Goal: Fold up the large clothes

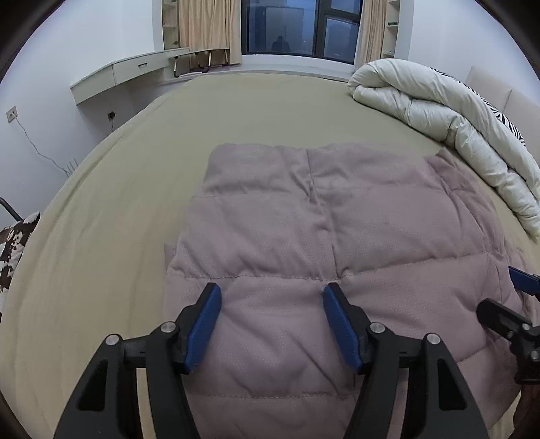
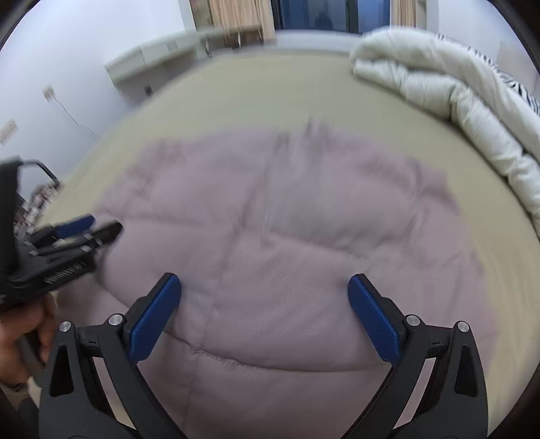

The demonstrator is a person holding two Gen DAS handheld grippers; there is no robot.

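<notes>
The quilted jacket is pale mauve and lies flat on the bed, spread across the middle of the olive-tan sheet. Stitched seams divide the jacket into padded panels, and one long seam runs down its centre. In the right wrist view the jacket is blurred, so its far edge cannot be read clearly.

The left gripper hangs over the near part of the jacket. Its blue pads stand apart with only cloth seen below them; nothing is clamped. The right gripper is also over the near part of the jacket, with its blue pads spread wide and nothing held between them. Whether either gripper touches the cloth cannot be told.

In the right wrist view the left gripper appears at the jacket's left edge, carried by a hand. In the left wrist view part of the right gripper shows at the jacket's right edge.

A rolled white duvet lies on the bed to the right of the jacket, well apart from it. Beyond the jacket, past the far edge of the bed, are a wall-mounted desk, beige curtains and a dark window.
</notes>
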